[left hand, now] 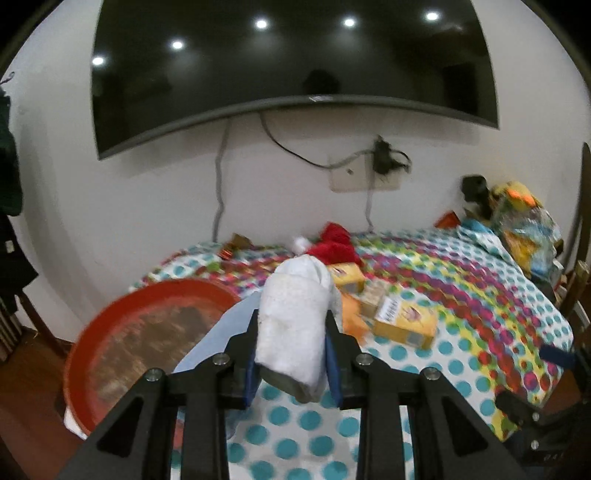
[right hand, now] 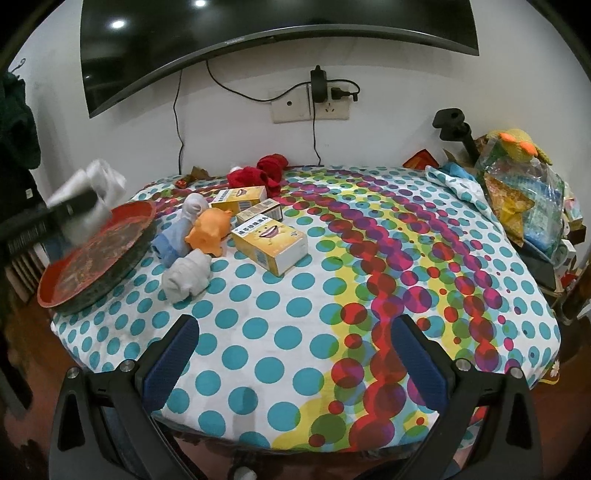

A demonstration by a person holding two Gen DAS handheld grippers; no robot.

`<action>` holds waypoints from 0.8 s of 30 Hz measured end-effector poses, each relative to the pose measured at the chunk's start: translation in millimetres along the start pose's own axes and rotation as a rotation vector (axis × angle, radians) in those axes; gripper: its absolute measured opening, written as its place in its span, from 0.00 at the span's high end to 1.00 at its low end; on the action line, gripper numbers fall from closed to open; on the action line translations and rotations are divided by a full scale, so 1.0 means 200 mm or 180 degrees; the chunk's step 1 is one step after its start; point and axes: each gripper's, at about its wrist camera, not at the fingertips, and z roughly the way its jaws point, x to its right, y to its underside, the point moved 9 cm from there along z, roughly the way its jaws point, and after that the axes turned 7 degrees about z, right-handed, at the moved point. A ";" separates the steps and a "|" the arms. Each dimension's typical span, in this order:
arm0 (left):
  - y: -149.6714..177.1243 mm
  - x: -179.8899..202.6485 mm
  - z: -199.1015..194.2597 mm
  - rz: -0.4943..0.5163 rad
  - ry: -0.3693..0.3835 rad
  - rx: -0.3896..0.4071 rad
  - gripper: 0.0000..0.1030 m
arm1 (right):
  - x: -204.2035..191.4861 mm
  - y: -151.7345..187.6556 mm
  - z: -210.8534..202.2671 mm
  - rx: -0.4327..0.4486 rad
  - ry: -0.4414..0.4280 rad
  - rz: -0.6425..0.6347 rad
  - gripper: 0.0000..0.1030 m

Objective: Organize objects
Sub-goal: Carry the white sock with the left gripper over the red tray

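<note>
My left gripper is shut on a rolled white sock and holds it in the air above the near rim of a round red tray. In the right wrist view the same sock shows blurred over the tray at the table's left edge. My right gripper is open and empty over the near part of the dotted tablecloth. Beside the tray lie a grey sock roll, a blue-and-white sock, an orange toy and yellow boxes.
Red cloth lies at the table's far edge by the wall. Bags and a yellow plush toy pile up at the right edge. A TV hangs above, with cables and a wall socket below it.
</note>
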 end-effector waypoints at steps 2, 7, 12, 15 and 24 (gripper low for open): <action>-0.04 -0.10 -0.02 -0.0058 -0.0084 0.0020 0.72 | -0.01 0.00 0.00 -0.0004 -0.0005 -0.0004 0.00; -0.09 -0.34 -0.06 -0.0228 -0.0255 0.0043 0.72 | -0.02 0.01 0.00 -0.0024 -0.0018 -0.0020 0.00; -0.09 -0.59 -0.08 -0.0459 -0.0377 0.0002 0.72 | -0.03 0.03 0.01 -0.0054 -0.0020 -0.0030 0.00; -0.07 -0.71 -0.08 -0.0590 -0.0382 -0.0043 0.72 | -0.04 0.04 0.02 -0.0082 -0.0023 -0.0047 0.00; 0.12 -0.96 -0.01 -0.0794 -0.0488 -0.0281 0.72 | -0.05 0.07 0.07 -0.0127 0.0016 -0.0121 0.00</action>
